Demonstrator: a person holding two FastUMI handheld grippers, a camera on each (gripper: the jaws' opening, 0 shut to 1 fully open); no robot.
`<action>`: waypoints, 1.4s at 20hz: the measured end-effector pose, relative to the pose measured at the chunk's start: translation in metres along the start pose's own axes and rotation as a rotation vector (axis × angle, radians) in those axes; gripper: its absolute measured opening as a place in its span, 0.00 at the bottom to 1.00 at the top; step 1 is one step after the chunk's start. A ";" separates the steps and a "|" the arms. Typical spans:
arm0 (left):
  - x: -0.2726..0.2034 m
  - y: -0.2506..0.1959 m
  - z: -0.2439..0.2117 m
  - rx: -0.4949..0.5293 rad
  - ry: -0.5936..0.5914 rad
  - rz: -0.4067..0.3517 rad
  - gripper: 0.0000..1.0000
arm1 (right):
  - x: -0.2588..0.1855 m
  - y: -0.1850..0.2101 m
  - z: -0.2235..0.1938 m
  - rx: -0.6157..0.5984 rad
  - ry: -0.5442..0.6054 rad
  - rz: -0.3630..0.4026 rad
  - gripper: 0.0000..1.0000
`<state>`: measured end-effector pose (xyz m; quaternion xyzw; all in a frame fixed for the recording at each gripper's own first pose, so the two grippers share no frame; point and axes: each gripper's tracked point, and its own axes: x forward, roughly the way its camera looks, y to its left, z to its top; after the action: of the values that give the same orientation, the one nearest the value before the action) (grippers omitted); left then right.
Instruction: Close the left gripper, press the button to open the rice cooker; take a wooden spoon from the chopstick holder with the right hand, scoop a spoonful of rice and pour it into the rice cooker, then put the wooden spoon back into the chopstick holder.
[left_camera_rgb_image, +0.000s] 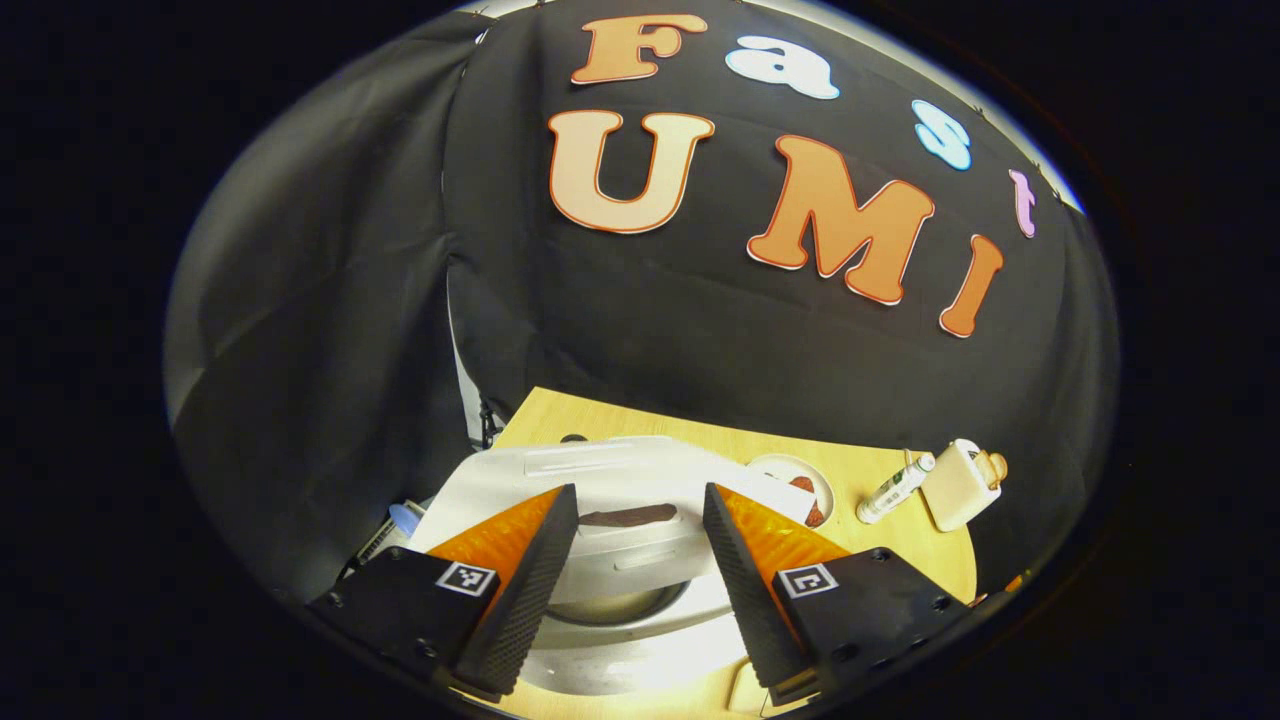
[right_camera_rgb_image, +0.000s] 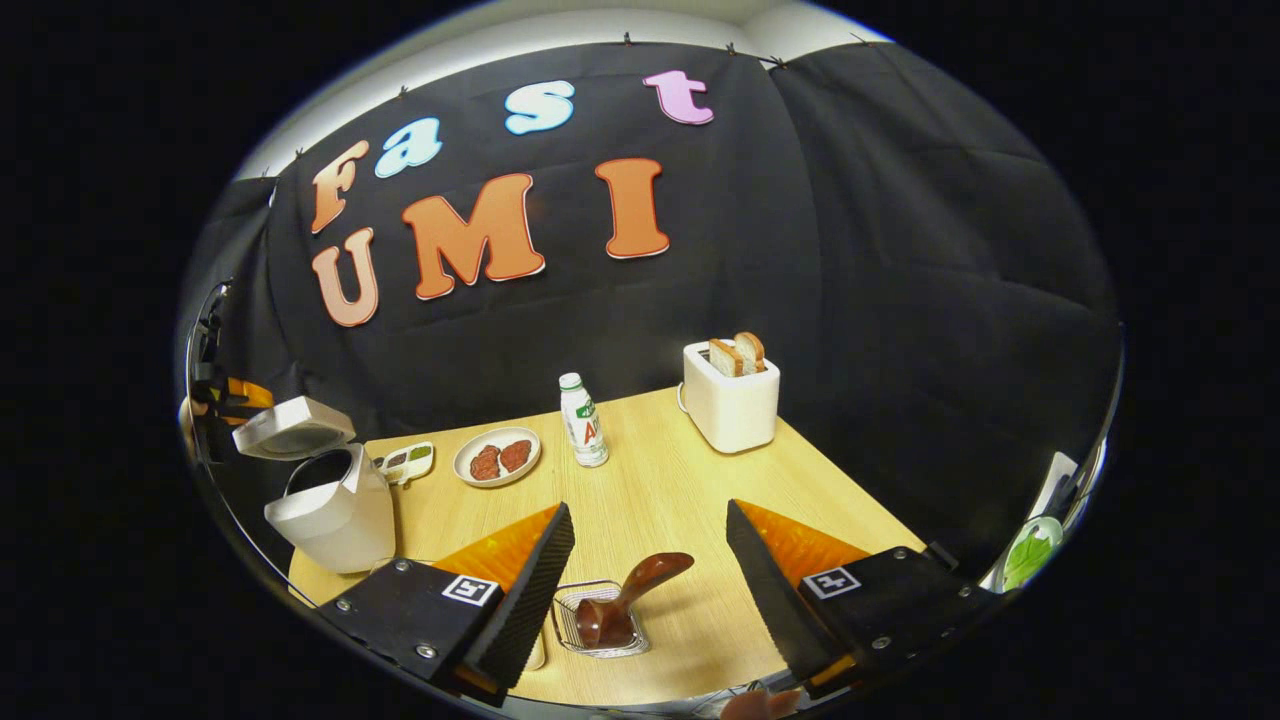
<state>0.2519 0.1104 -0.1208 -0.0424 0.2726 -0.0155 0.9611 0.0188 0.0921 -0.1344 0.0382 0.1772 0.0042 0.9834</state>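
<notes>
The white rice cooker (right_camera_rgb_image: 335, 515) stands at the table's left end with its lid (right_camera_rgb_image: 292, 428) raised. In the left gripper view the cooker (left_camera_rgb_image: 620, 575) lies right below my left gripper (left_camera_rgb_image: 640, 492), which is open and holds nothing. The lid (left_camera_rgb_image: 600, 468) tilts up behind the fingers. A dark wooden spoon (right_camera_rgb_image: 632, 590) leans in a small wire chopstick holder (right_camera_rgb_image: 570, 625) near the table's front edge. My right gripper (right_camera_rgb_image: 648, 510) hovers open just above and in front of the spoon, touching nothing. The left gripper (right_camera_rgb_image: 228, 395) shows far off beside the lid.
A plate (right_camera_rgb_image: 470, 470) with two meat pieces, an upright bottle (right_camera_rgb_image: 583, 420) and a white toaster (right_camera_rgb_image: 730, 400) with bread stand along the back of the wooden table (right_camera_rgb_image: 680, 480). A small sauce tray (right_camera_rgb_image: 405, 462) sits by the cooker. Black cloth walls close the booth.
</notes>
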 end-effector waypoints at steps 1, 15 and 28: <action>-0.002 0.001 -0.008 0.008 -0.003 0.007 0.90 | -0.003 0.000 0.002 -0.010 -0.010 0.002 0.95; 0.010 0.009 -0.090 0.027 -0.029 0.084 0.90 | -0.054 -0.013 0.029 -0.116 -0.125 -0.050 0.95; 0.032 0.009 -0.116 0.098 -0.012 0.108 0.94 | -0.066 -0.017 0.020 -0.084 -0.110 -0.064 0.95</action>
<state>0.2178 0.1087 -0.2367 0.0195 0.2675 0.0230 0.9631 -0.0359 0.0718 -0.0937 -0.0085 0.1235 -0.0220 0.9921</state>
